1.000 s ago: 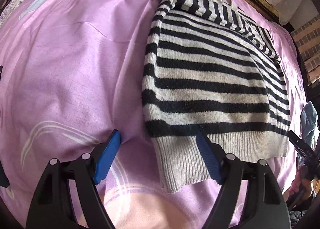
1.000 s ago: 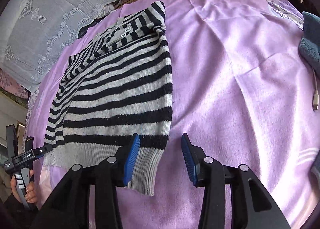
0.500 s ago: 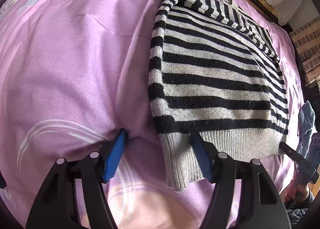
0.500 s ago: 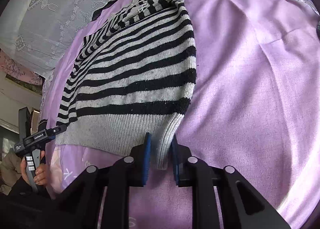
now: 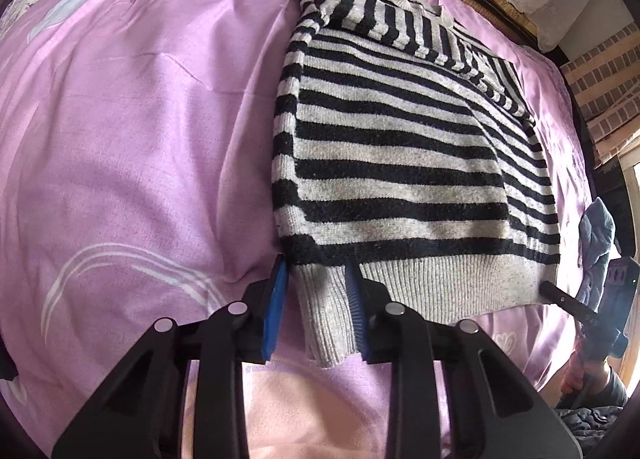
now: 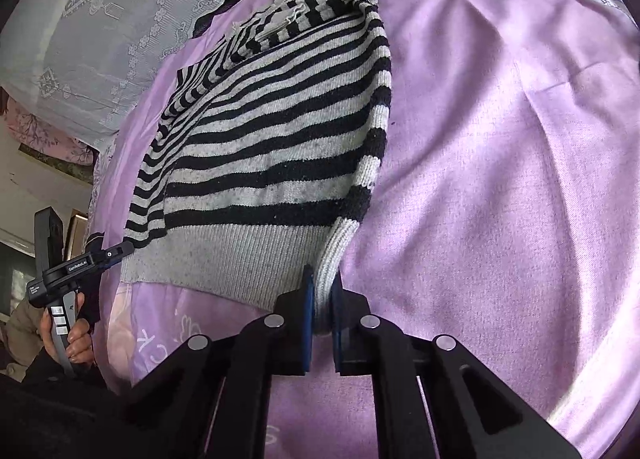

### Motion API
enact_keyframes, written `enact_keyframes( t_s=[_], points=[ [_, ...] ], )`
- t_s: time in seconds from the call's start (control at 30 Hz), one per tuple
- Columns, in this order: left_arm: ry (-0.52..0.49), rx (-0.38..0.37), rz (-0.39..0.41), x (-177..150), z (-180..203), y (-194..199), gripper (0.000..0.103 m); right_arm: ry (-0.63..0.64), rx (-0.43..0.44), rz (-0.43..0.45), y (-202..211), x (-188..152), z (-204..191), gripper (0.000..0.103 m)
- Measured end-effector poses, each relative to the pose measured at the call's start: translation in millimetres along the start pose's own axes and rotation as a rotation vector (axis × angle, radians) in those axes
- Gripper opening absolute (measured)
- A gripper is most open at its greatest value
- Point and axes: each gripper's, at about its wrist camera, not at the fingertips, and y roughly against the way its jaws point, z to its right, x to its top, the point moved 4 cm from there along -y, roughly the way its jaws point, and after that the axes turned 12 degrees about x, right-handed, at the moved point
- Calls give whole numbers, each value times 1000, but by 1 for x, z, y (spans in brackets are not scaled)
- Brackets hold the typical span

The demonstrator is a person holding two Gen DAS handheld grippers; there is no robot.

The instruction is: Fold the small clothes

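Striped knit, the sweater (image 5: 392, 163) lies flat on the purple bed (image 5: 140, 139), its long axis running far from both tools; the right tool (image 6: 320, 309) is clenched on the near right hem corner; the left tool (image 5: 316, 311), jaws just closing, straddles the near left corner, its pads not plainly pressing yet.

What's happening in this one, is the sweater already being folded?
Not yet. A person holds a claw in each hand over a striped sweater lying on a purple bedsheet. The right claw has just closed on one corner of the grey hem. The left claw has been closing around the other corner, its left pad apparently just short of the cloth.
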Motion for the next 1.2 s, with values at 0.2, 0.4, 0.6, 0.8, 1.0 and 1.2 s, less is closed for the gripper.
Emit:
enact_keyframes(
  t_s=[0.2,0.4,0.6,0.8,1.0,1.2],
  points=[
    [47,-68,-68,-6,-8,-18,28,-37,16,-19,-4,-4,7,12],
    [37,-98,-59,4,-4,-8,8,-3,39,18,9,4,-4,7],
    [72,-142,-29,28,-4,12,8,-18,126,103,35,35,-19,7],
    [78,-158,38,66,1,38,8,-14,187,166,46,73,-31,7],
    [97,-168,82,111,4,44,8,-13,215,220,48,120,-35,7],
    [94,-150,128,162,14,45,8,15,220,254,42,170,-39,7]
  ],
)
